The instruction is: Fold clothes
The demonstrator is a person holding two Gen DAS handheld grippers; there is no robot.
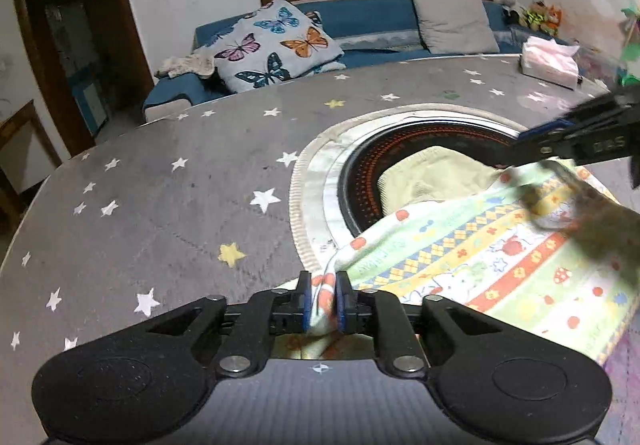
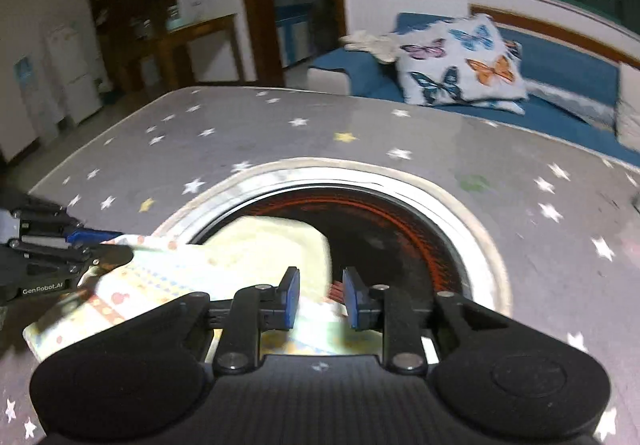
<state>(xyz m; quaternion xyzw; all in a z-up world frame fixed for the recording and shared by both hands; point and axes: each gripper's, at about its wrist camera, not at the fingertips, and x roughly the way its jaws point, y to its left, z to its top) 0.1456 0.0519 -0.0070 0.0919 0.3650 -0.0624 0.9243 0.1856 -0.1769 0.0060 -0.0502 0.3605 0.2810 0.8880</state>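
Note:
A small garment [image 1: 480, 257] with colourful striped cartoon print lies over the near right part of the black round disc [image 1: 360, 181] in the table's centre, its pale yellow inside [image 1: 432, 177] showing. My left gripper [image 1: 324, 297] is shut on a bunched corner of it, low above the cover. My right gripper [image 1: 528, 139] hovers over the garment's far right edge, blurred. In the right wrist view the right gripper [image 2: 322, 299] stands open, with the garment's [image 2: 160, 277] edge lying under the gap. At the left there, the left gripper [image 2: 100, 239] pinches its corner.
A grey star-printed cover [image 1: 180, 205] spreads over the round table, with a white ring [image 1: 320, 165] around the disc. A pink tissue pack [image 1: 548, 61] sits at the far right edge. Behind stands a blue sofa [image 1: 360, 17] with a butterfly cushion [image 1: 272, 45] and plush toys [image 1: 532, 13].

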